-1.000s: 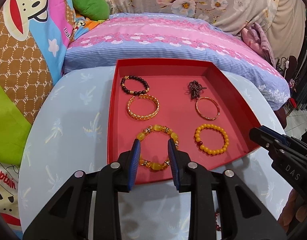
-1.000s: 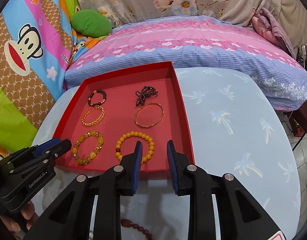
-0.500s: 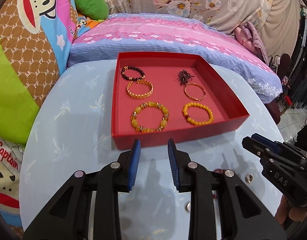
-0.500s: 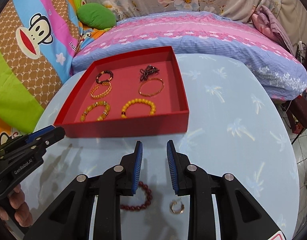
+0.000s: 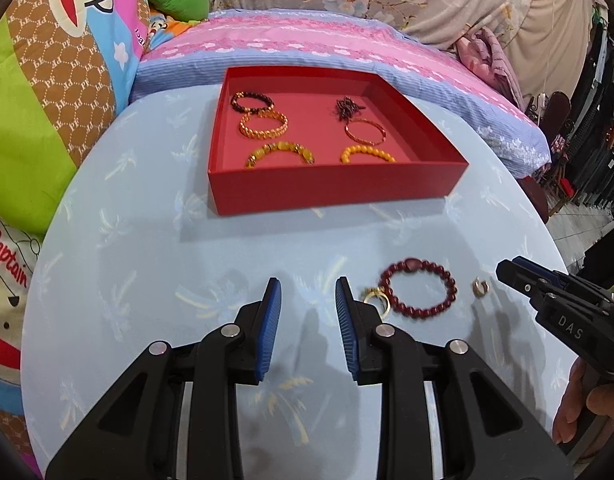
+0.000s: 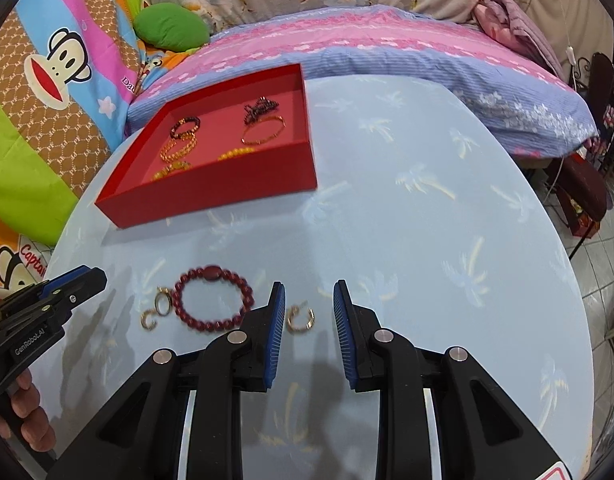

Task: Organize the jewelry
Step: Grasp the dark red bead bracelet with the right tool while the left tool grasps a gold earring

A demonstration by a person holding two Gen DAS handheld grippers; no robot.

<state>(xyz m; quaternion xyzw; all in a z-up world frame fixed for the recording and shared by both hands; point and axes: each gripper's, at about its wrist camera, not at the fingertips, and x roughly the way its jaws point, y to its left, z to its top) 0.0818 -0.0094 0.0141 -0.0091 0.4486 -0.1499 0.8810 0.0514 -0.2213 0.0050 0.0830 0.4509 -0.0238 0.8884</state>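
Jewelry still loose on the table is what I'm going for now: a dark red beaded bracelet, a small gold hoop earring to its right, and two gold rings at its left edge. The shallow red cardboard tray sits farther back on the pale blue palm-print tablecloth, already holding six pieces in two columns: a dark bead bracelet, a gold chain bracelet and a yellow chunky bead bracelet on the left, a dark tangled chain, a thin gold bangle and a yellow bead bracelet on the right.

My right gripper hangs over the hoop earring, which shows in the gap near its left pad; the jaws stand part-open, holding nothing. My left gripper is likewise part-open and empty over bare cloth, with the gold rings just off its right fingertip.

I judge this the start of the next pick, the tray part-filled. The earring is tiny and flat, so I'd need to drop straight down, straddle it and close fully; a skewed approach could flick it away. The tray's free floor looks to be on its right side.
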